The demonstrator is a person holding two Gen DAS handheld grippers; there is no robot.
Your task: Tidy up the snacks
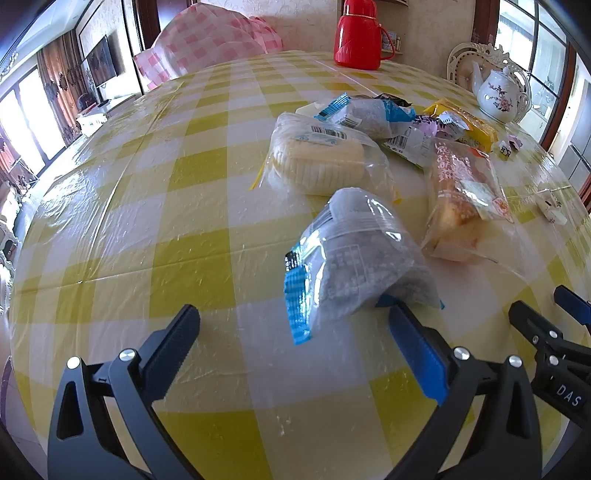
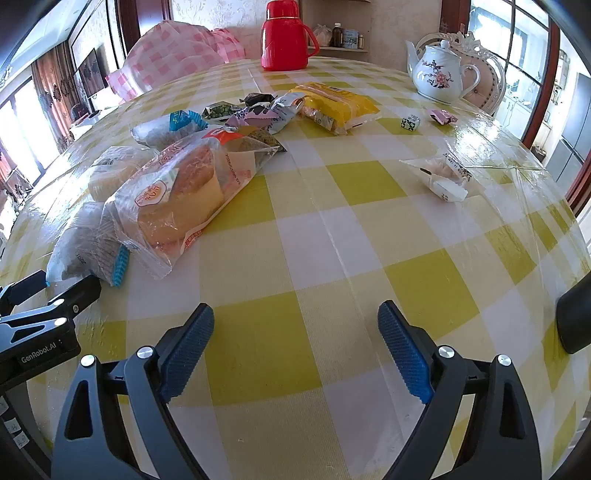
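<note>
Several snack packets lie on the yellow checked table (image 1: 147, 229). Nearest my left gripper (image 1: 295, 314) is a clear packet with blue ends holding a dark grey snack (image 1: 354, 254); it touches the tip of the right finger, and the jaws stand open around its near end. It also shows in the right wrist view (image 2: 85, 247). Beyond lie a white cake packet (image 1: 321, 158), a golden bread packet (image 1: 461, 192) (image 2: 181, 192) and a yellow packet (image 2: 336, 103). My right gripper (image 2: 295, 317) is open and empty over bare tablecloth.
A red thermos (image 2: 284, 35) and a white flowered teapot (image 2: 439, 74) stand at the far side. Small sweets (image 2: 412, 122) and a white wrapper (image 2: 445, 181) lie at the right. A pink checked cloth (image 1: 210, 40) covers something at the far left.
</note>
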